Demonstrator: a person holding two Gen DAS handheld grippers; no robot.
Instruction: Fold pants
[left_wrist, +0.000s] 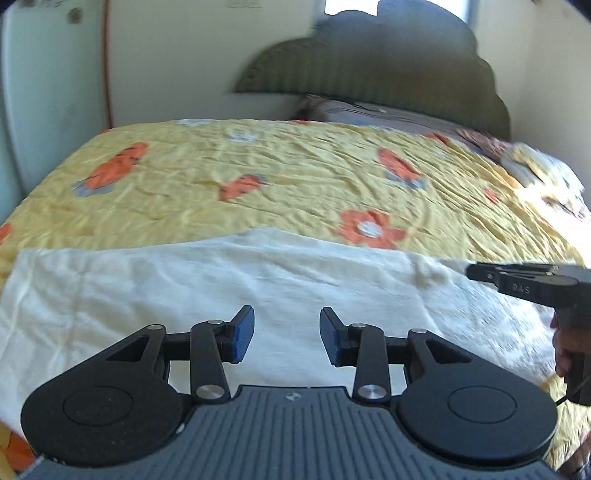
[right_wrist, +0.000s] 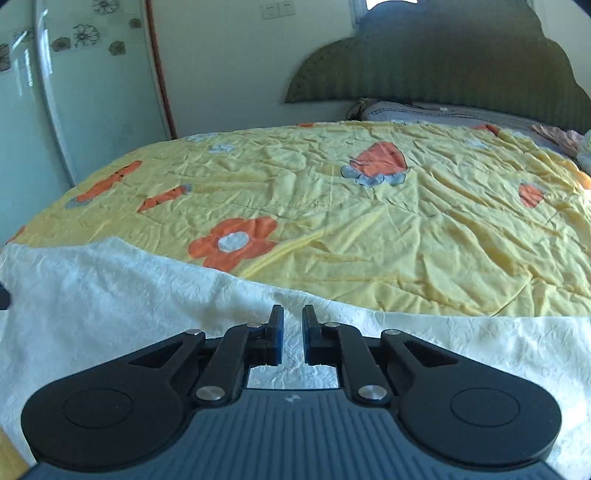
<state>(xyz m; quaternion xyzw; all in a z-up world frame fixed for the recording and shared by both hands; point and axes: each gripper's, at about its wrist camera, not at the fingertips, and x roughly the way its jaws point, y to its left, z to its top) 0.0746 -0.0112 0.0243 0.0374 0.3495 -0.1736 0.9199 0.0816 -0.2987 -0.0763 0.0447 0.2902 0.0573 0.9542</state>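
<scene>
The white crinkled pants (left_wrist: 229, 280) lie flat across the near part of the bed, also in the right wrist view (right_wrist: 122, 291). My left gripper (left_wrist: 287, 334) is open and empty, hovering just above the pants' middle. My right gripper (right_wrist: 293, 334) has its jaws nearly closed with a narrow gap, nothing between them, over the pants' far edge. It also shows from the side in the left wrist view (left_wrist: 476, 273), at the pants' right end.
The bed carries a yellow quilt (right_wrist: 406, 229) with orange flowers. A green headboard (right_wrist: 443, 62) and pillows (right_wrist: 443, 112) stand at the far end. A wardrobe (right_wrist: 55, 110) is at the left. A crumpled cloth (left_wrist: 543, 173) lies at the quilt's right edge.
</scene>
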